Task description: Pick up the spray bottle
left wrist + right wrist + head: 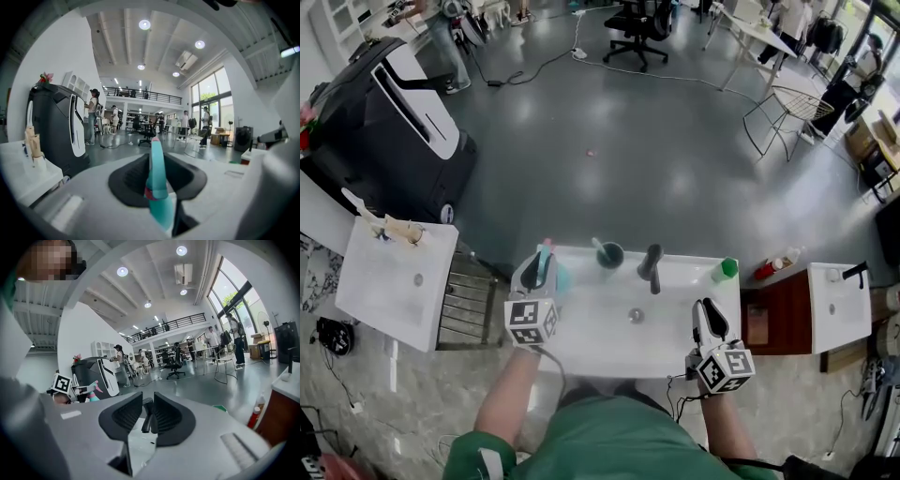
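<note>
Left gripper (534, 272) pinches teal spray bottle (157, 183) above white sink (591, 323) (glossy grey floor (675, 169) beyond); right gripper (709, 314) jaws apart, empty.

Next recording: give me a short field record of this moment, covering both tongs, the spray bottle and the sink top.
setting: white sink
left tongs: shut on the teal spray bottle, at the sink's left end
right tongs: open, empty, at the sink's right end
faucet: black, at the back rim
cup: dark, left of the faucet
task state: bottle in grip
</note>
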